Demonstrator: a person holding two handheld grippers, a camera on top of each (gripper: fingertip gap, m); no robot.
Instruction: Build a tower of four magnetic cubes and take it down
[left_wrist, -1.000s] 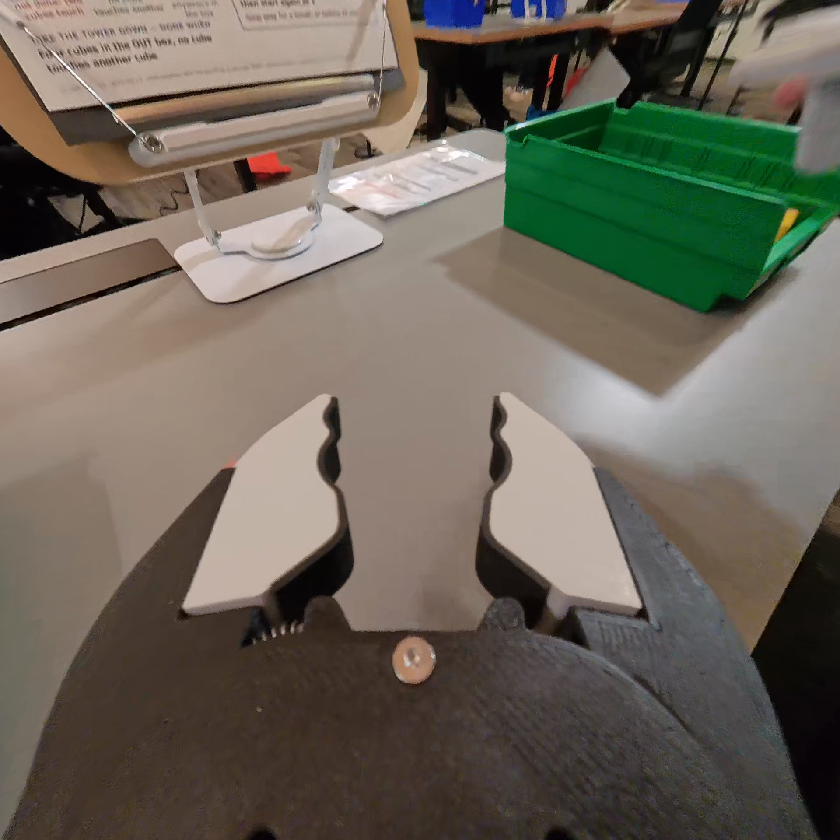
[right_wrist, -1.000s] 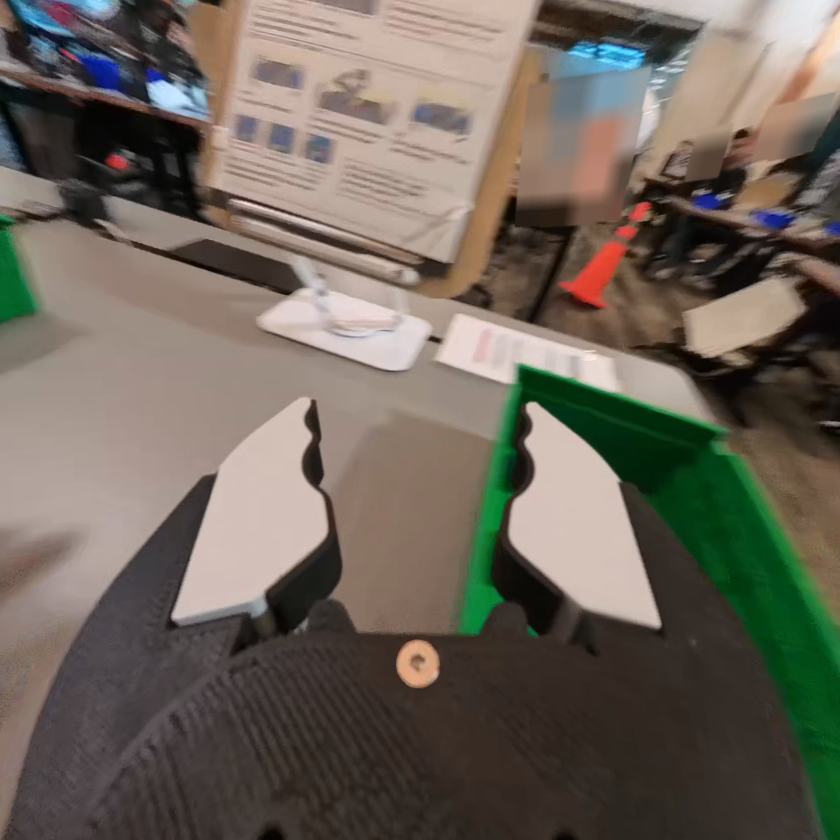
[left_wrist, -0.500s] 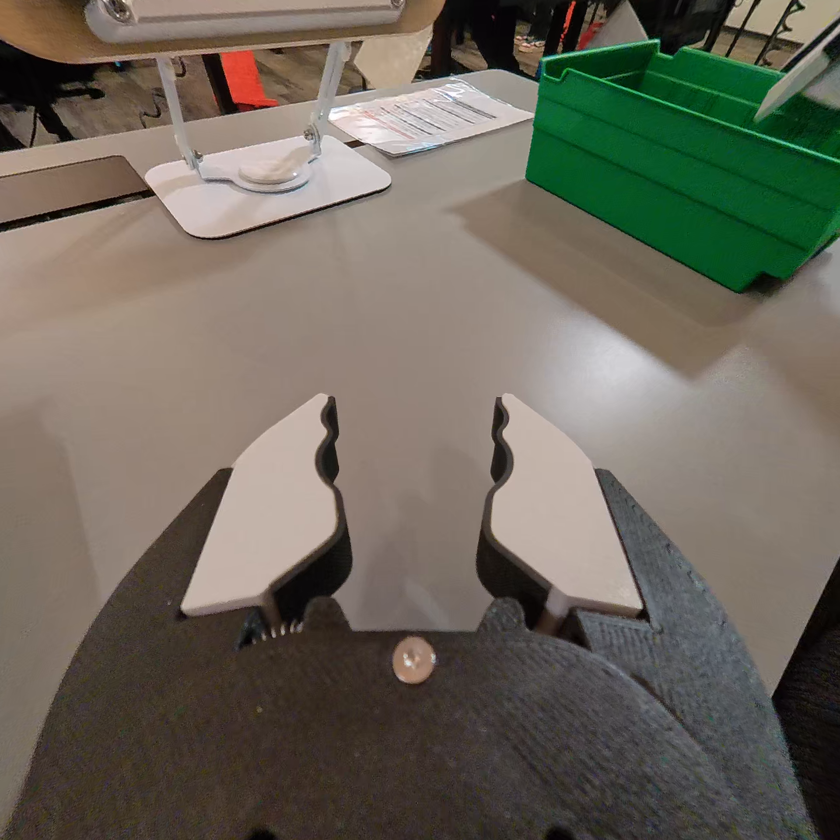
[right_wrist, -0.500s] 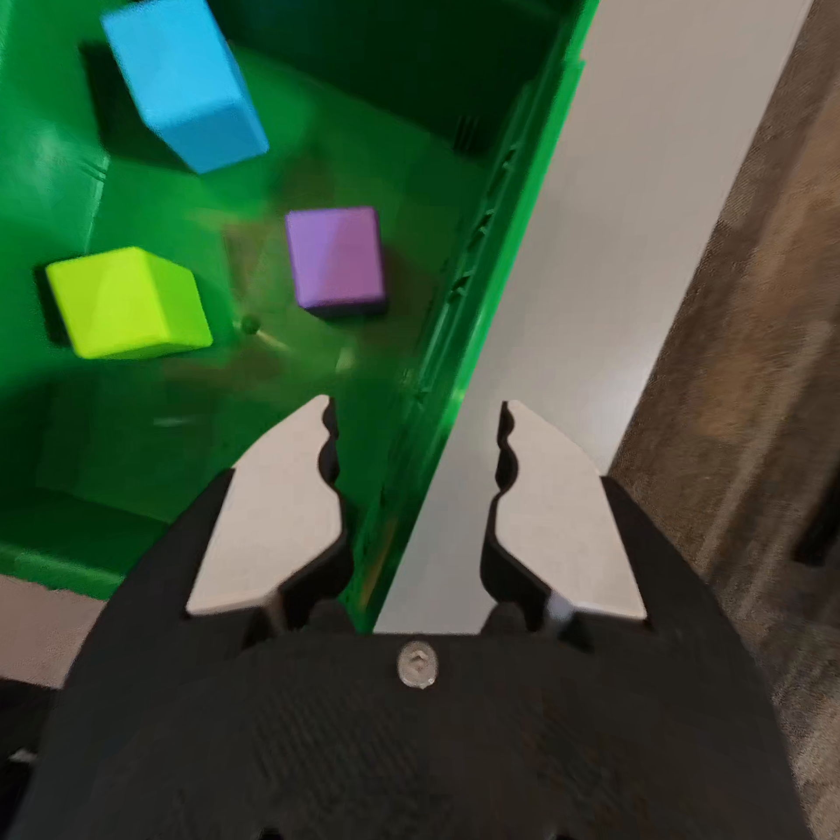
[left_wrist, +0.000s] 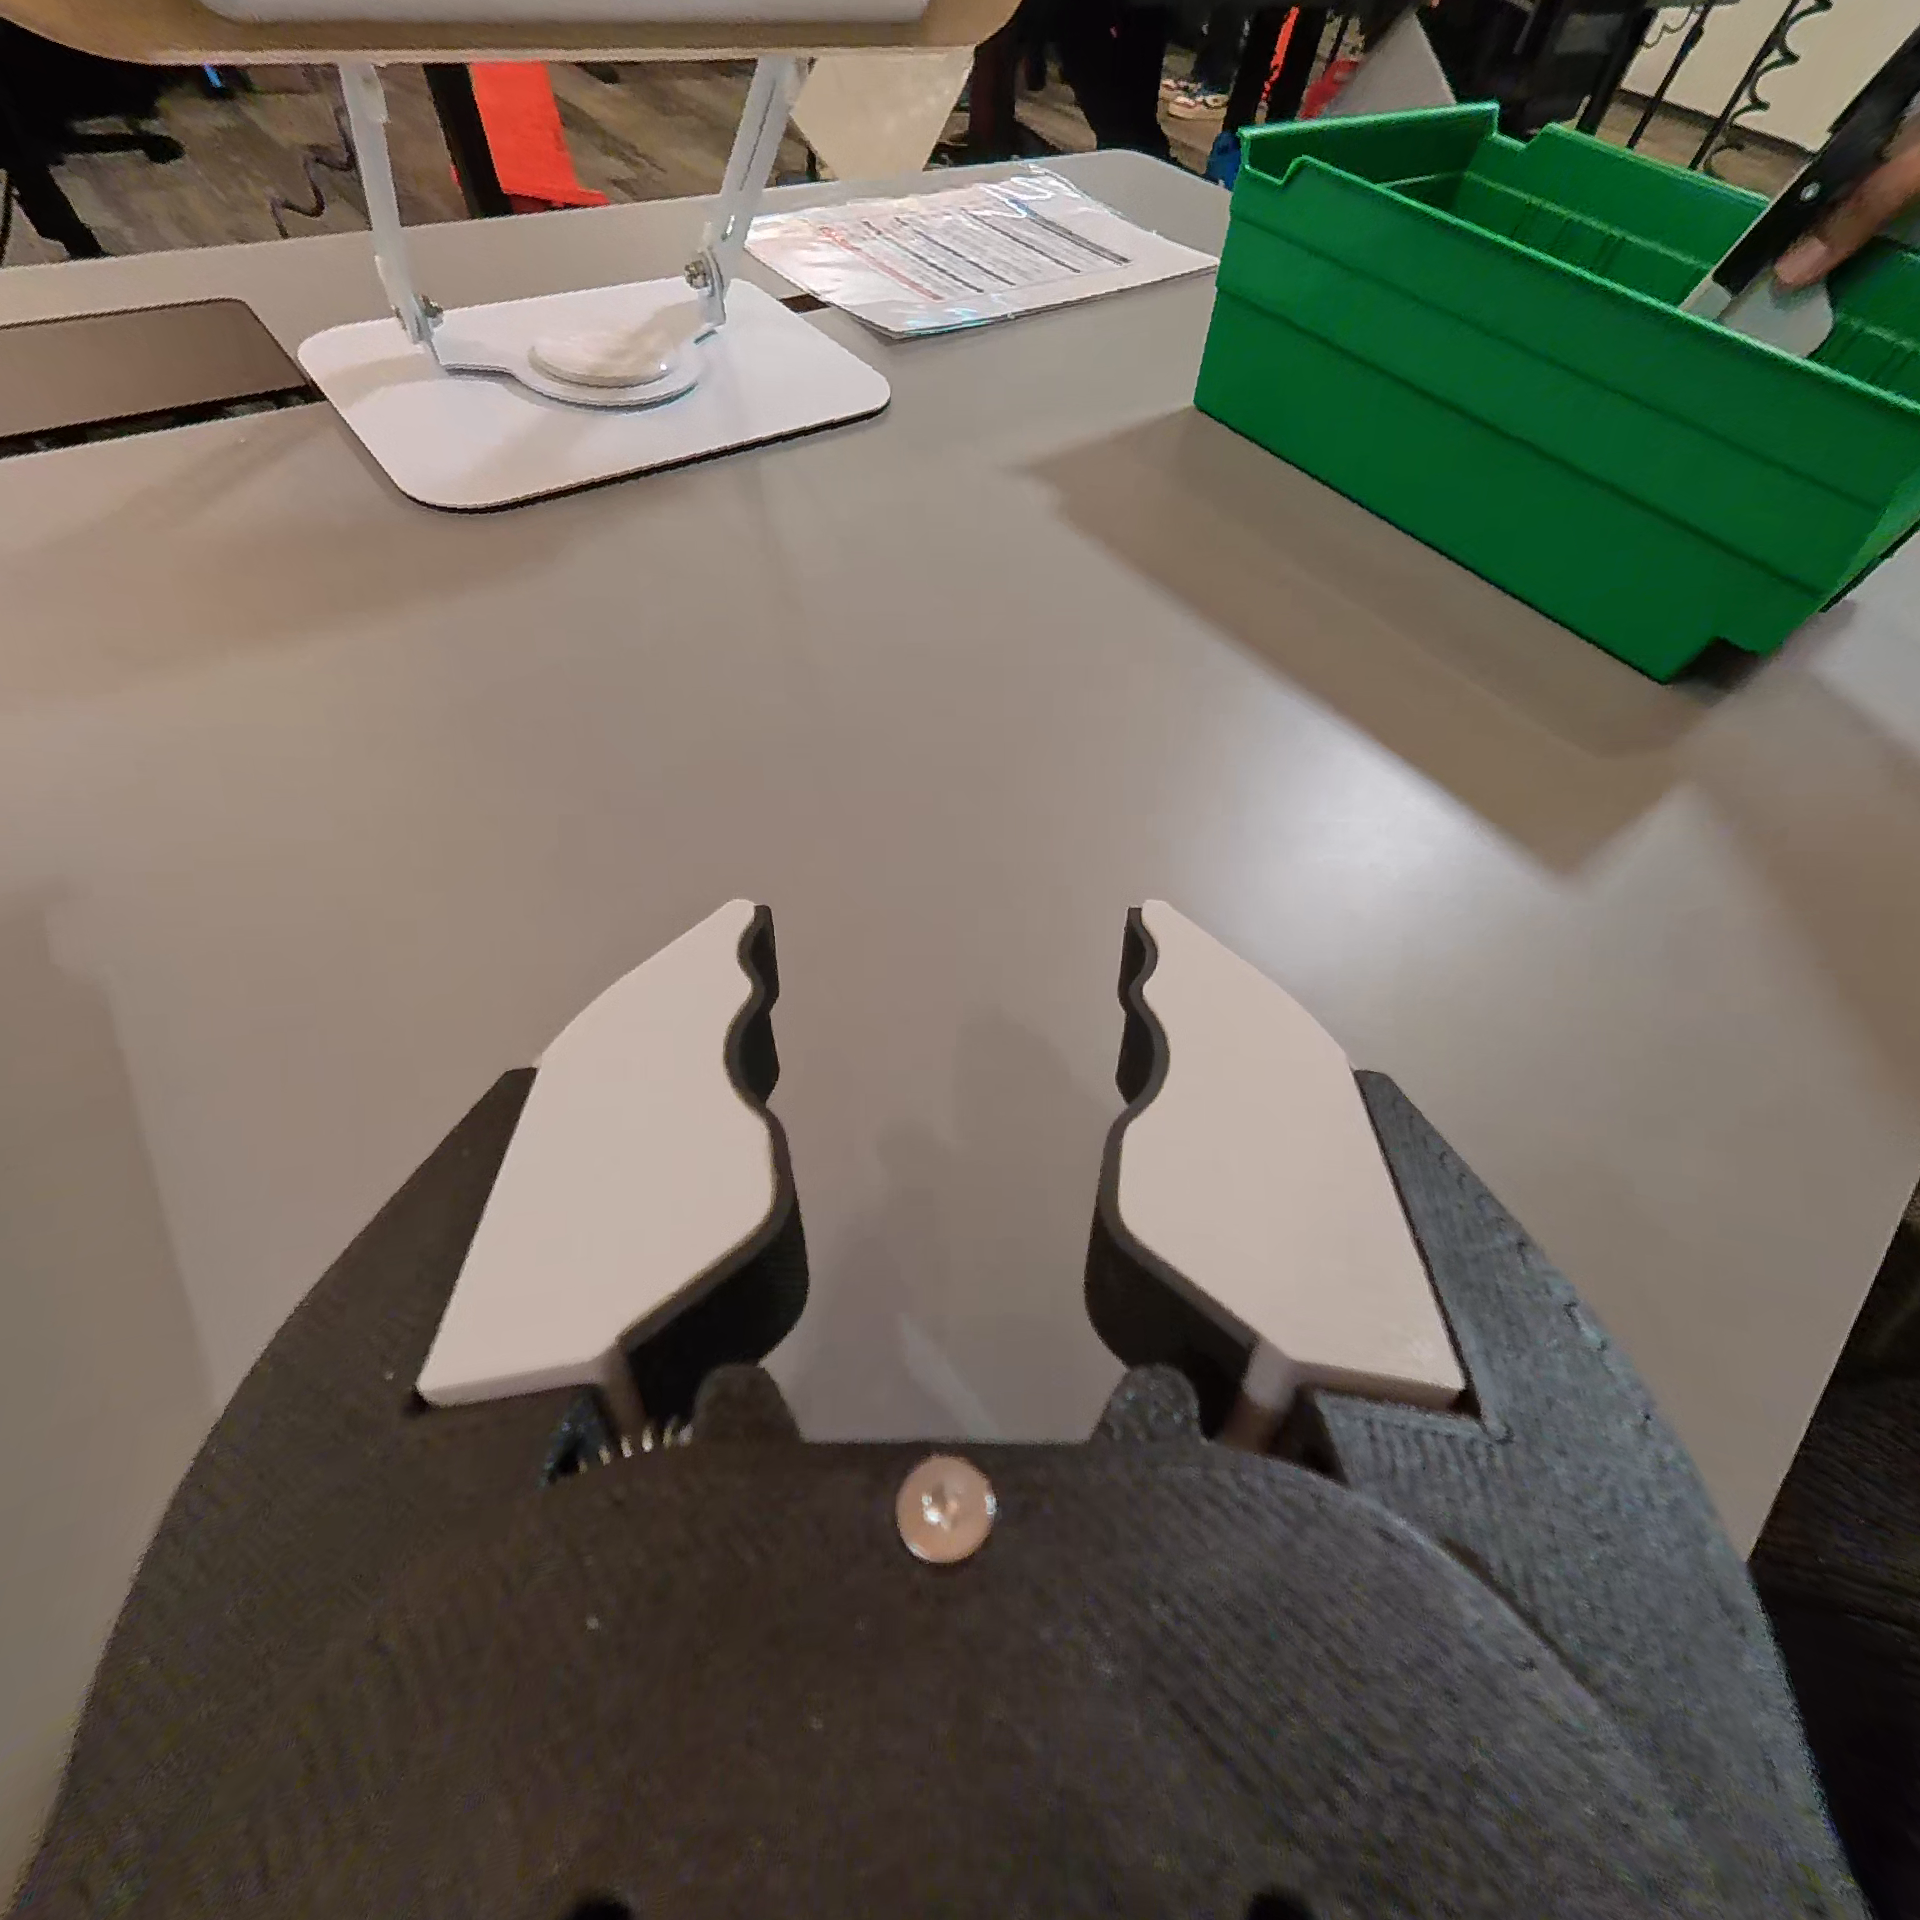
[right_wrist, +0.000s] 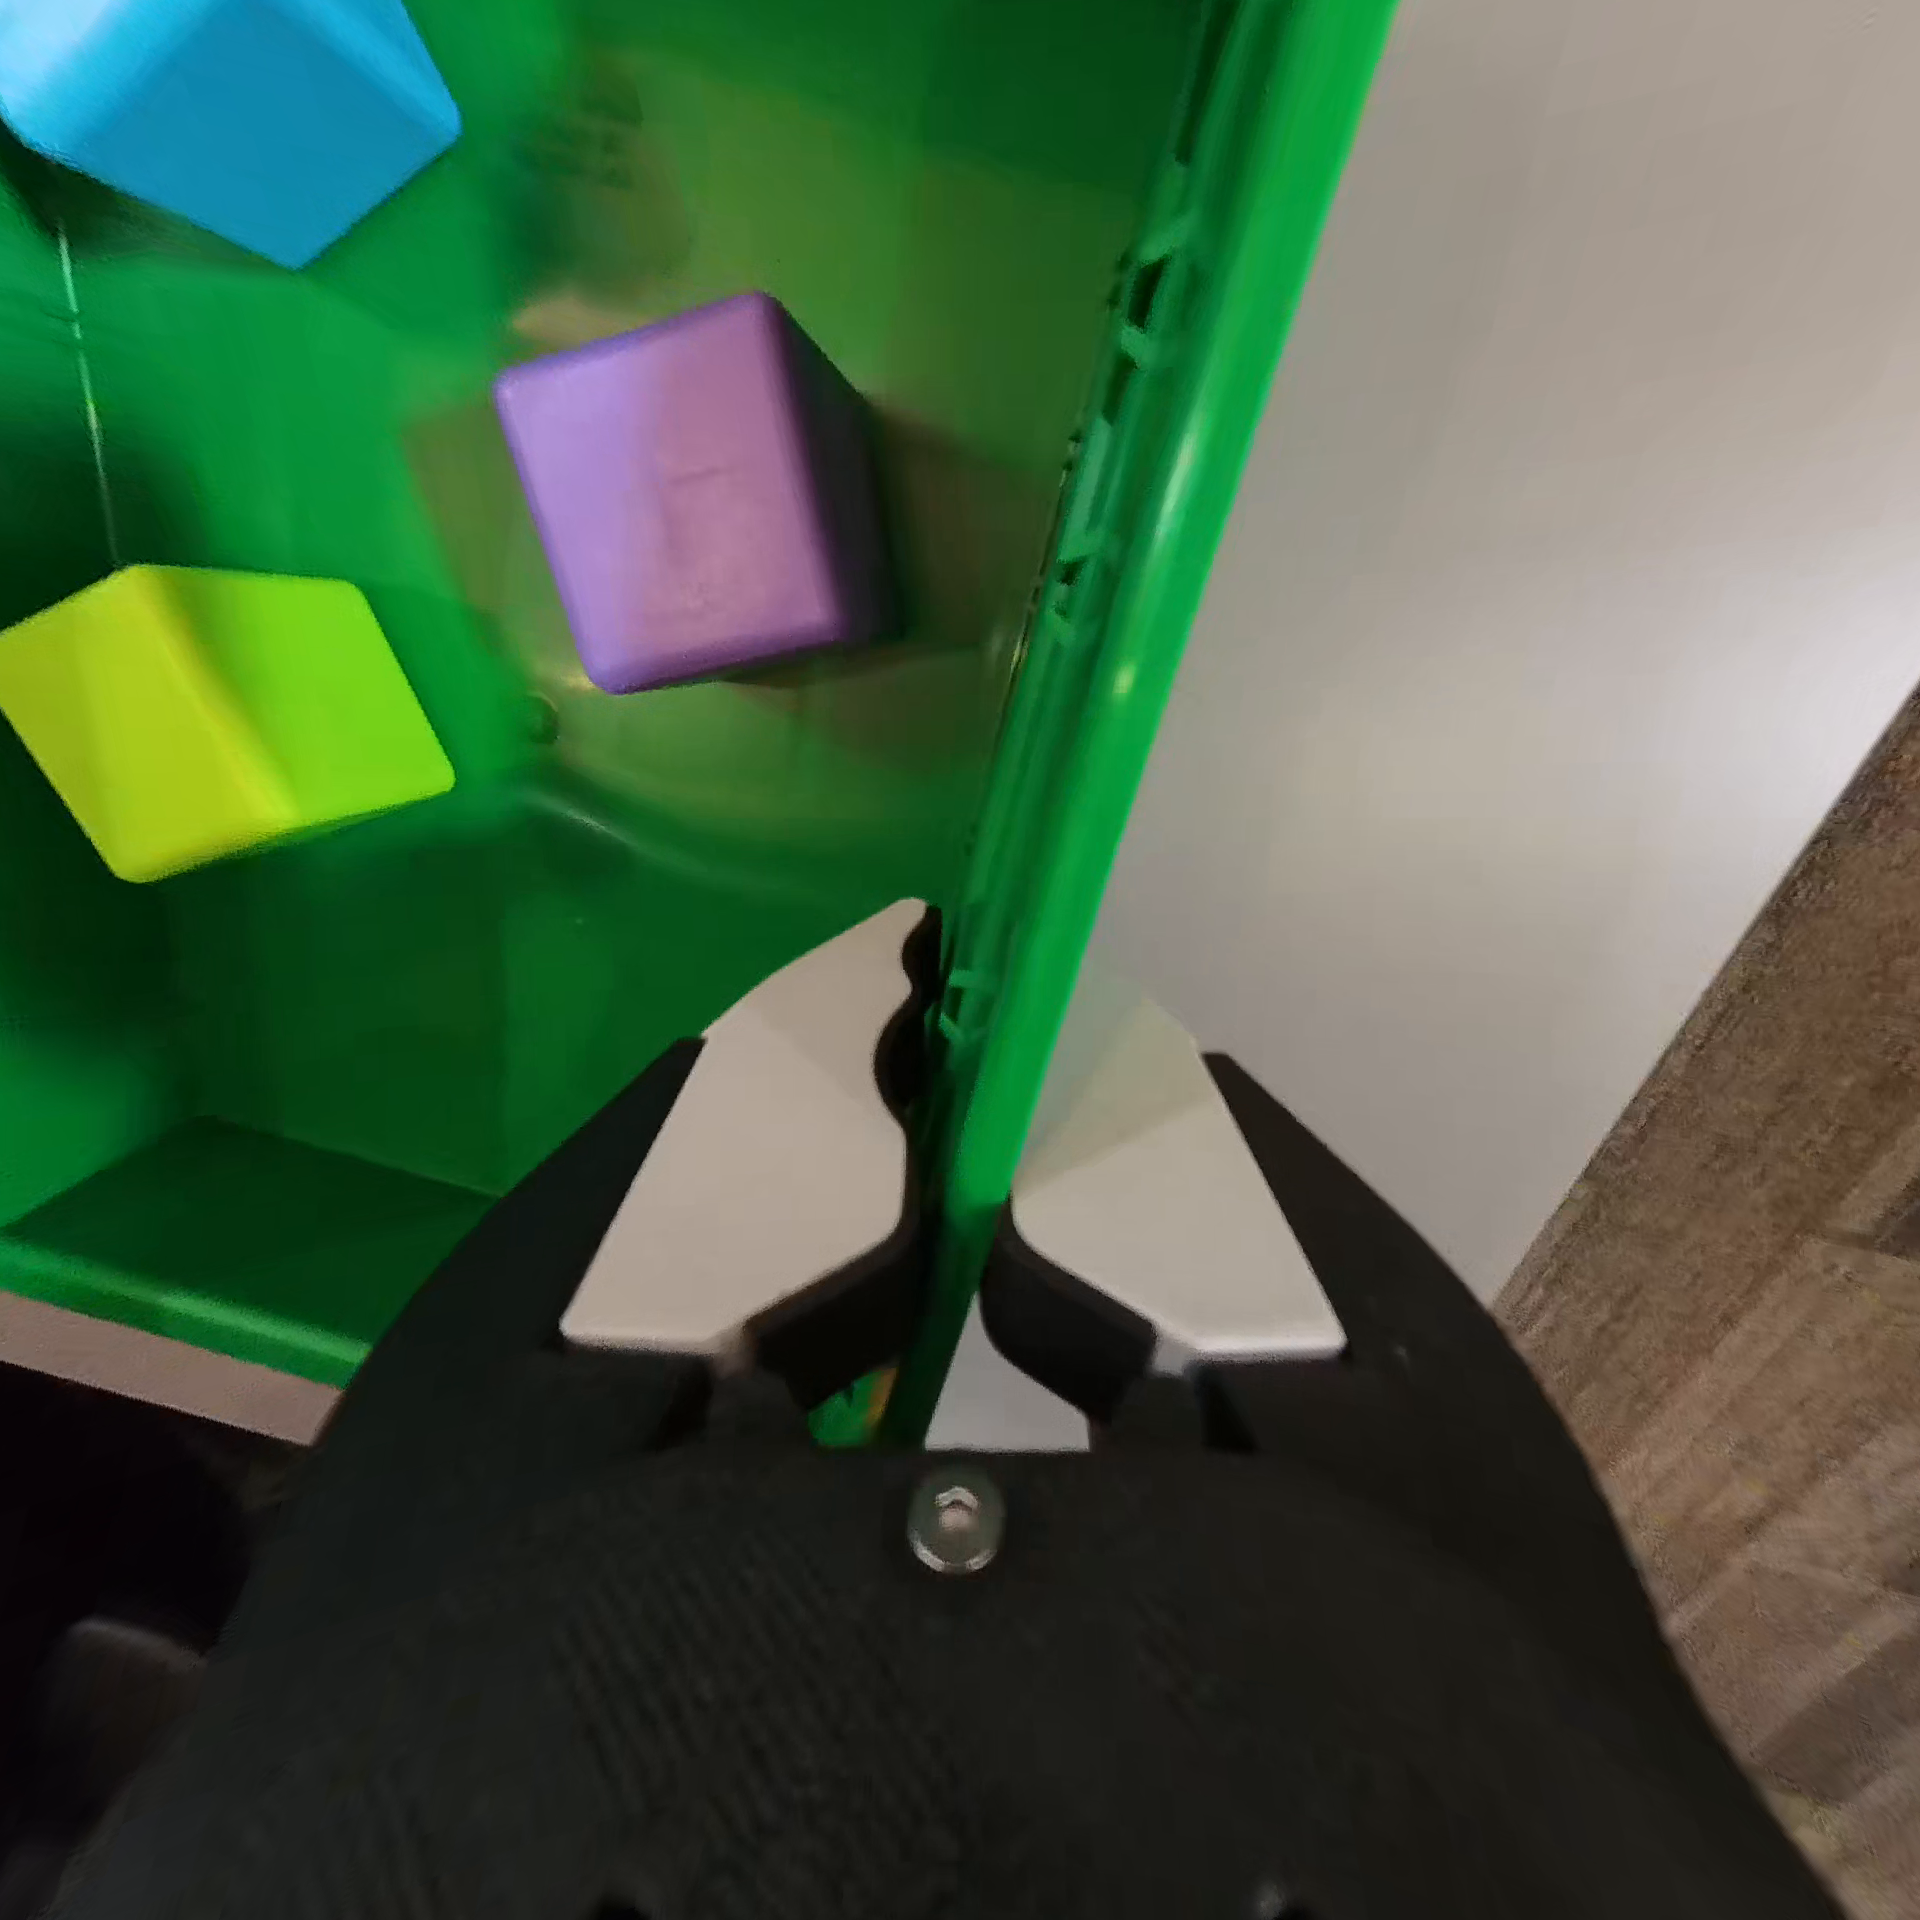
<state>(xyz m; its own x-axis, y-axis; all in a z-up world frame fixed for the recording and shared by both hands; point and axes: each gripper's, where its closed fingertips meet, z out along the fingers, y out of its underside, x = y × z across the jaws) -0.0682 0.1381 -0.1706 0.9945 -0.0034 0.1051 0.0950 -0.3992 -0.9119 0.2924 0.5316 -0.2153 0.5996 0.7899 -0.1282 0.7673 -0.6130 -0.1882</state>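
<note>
Grey table (left_wrist: 623, 727); wood-look floor (right_wrist: 1714, 1247); orange cone (left_wrist: 520, 135) behind.

Stand (left_wrist: 592, 405) at the table's (left_wrist: 520, 727) far edge; bin (left_wrist: 1507, 457) at its right edge holds three cubes (right_wrist: 696, 499).

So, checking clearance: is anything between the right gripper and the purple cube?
Nothing visible. The right gripper has its jaws shut on the side wall of the green bin; the purple cube lies ahead on bare bin floor, lime cube and blue cube farther left.
</note>
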